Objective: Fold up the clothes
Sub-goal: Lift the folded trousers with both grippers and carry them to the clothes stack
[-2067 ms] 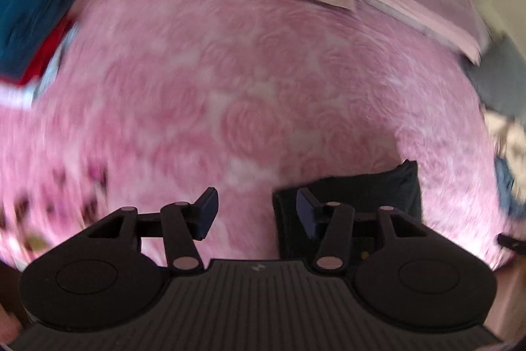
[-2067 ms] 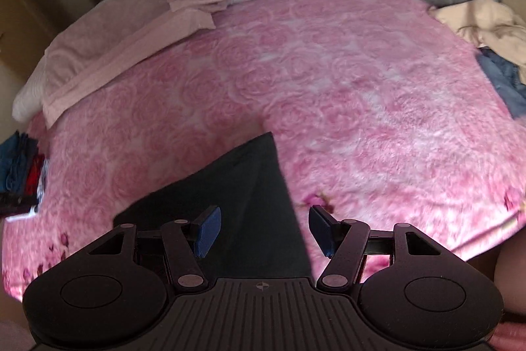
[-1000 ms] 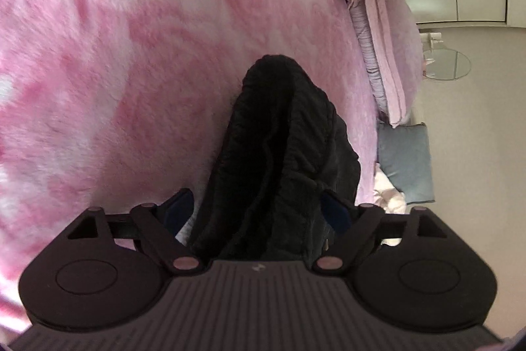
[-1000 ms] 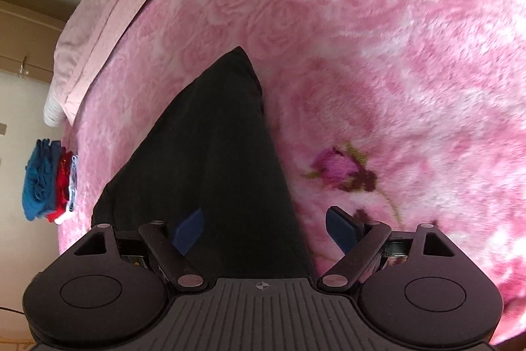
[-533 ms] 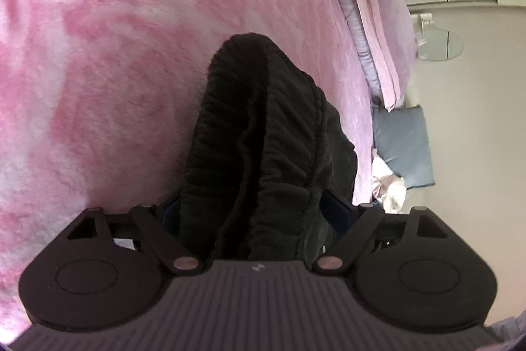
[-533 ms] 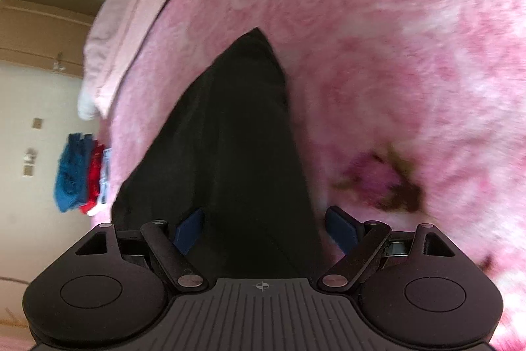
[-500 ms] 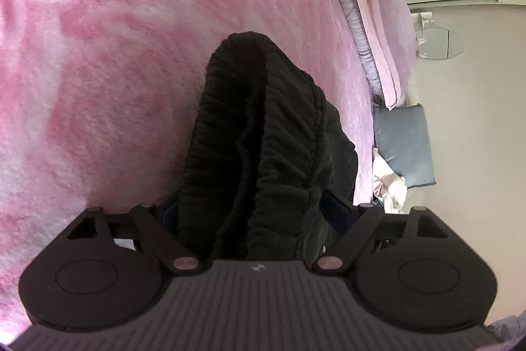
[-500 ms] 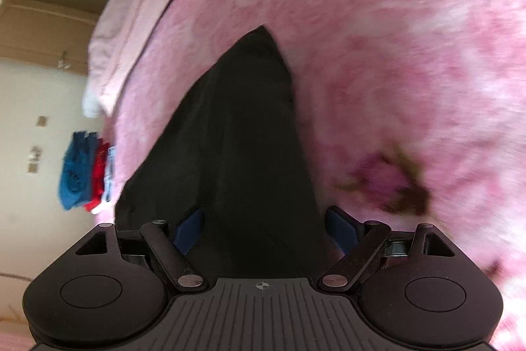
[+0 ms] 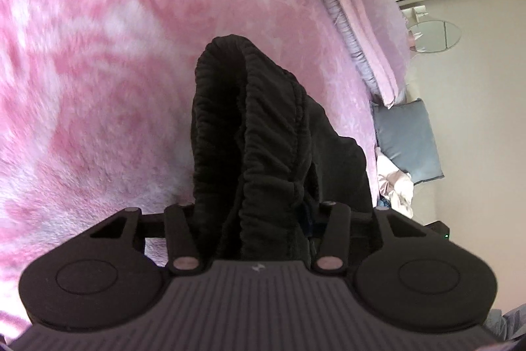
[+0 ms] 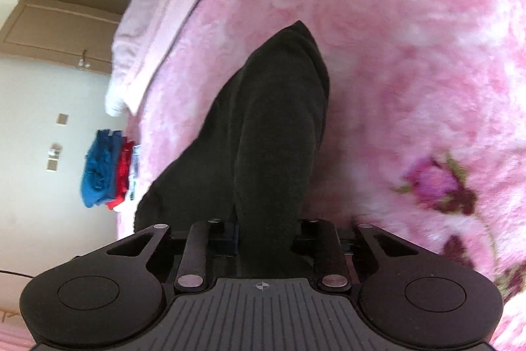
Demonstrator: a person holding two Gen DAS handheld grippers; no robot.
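A black garment [image 9: 250, 120] lies on the pink rose-patterned bedspread [image 9: 98, 55]. Its ribbed elastic waistband rises in a bunch between the jaws of my left gripper [image 9: 254, 213], which are closing on it; the cloth hides the pads. In the right wrist view the smooth other end of the black garment [image 10: 273, 120] runs up from the bedspread [image 10: 411, 55] into my right gripper [image 10: 266, 231]. Those jaws are closing too, and the cloth is pinched into a narrow fold between them.
Pink pillows [image 9: 355, 5] lie at the head of the bed, with a grey cushion [image 9: 407, 140] and a cream heap of clothes [image 9: 394, 189] beside them. A stack of blue and red folded clothes [image 10: 105, 166] sits at the bed's far left edge.
Both grippers' jaws have narrowed onto the black garment from wide open. The left gripper has risen, lifting the bunched waistband off the bedspread. The right has shifted a little sideways.
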